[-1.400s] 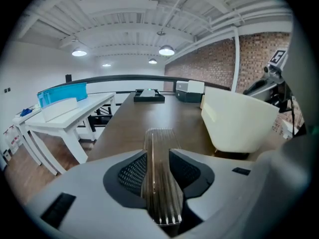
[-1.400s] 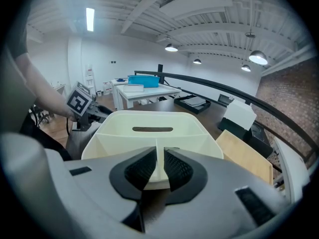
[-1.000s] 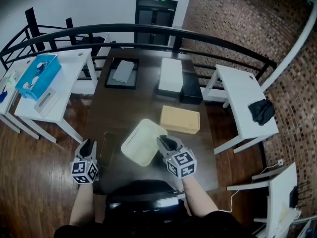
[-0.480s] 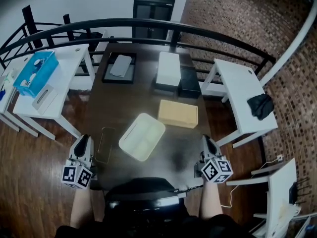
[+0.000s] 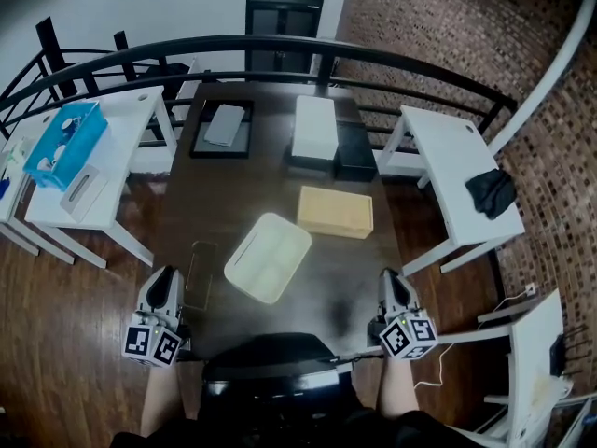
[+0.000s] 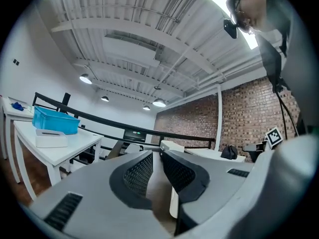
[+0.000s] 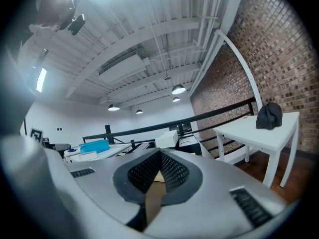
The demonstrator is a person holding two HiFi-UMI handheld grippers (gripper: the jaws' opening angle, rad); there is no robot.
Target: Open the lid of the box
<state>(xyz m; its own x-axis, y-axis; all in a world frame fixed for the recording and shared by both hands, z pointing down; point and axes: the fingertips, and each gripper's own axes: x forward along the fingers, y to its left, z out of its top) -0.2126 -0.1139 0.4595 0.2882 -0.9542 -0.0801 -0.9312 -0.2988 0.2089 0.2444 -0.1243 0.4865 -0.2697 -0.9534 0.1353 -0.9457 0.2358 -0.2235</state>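
A shallow cream box (image 5: 268, 258) with rounded corners lies near the middle of the dark table (image 5: 261, 189), and neither gripper touches it. A flat clear piece (image 5: 199, 274) lies just to its left. A tan box (image 5: 336, 212) sits behind it to the right. My left gripper (image 5: 166, 278) hovers at the table's near left corner, its jaws a narrow slit apart with nothing between them. My right gripper (image 5: 390, 278) hangs at the near right corner, jaws shut and empty. Both gripper views look level across the room, with the left gripper (image 6: 156, 153) and right gripper (image 7: 160, 153) at their centres.
At the table's far end stand a white box (image 5: 315, 127), a black box (image 5: 357, 149) and a black tray (image 5: 224, 129). White side tables (image 5: 457, 171) flank the table; the left one (image 5: 112, 147) carries a blue bin (image 5: 63, 144). A black curved rail (image 5: 280, 49) rings the area.
My right gripper has drawn back from the cream box's right edge to the table's near right corner. The left gripper stayed near the left corner, shifting only slightly.
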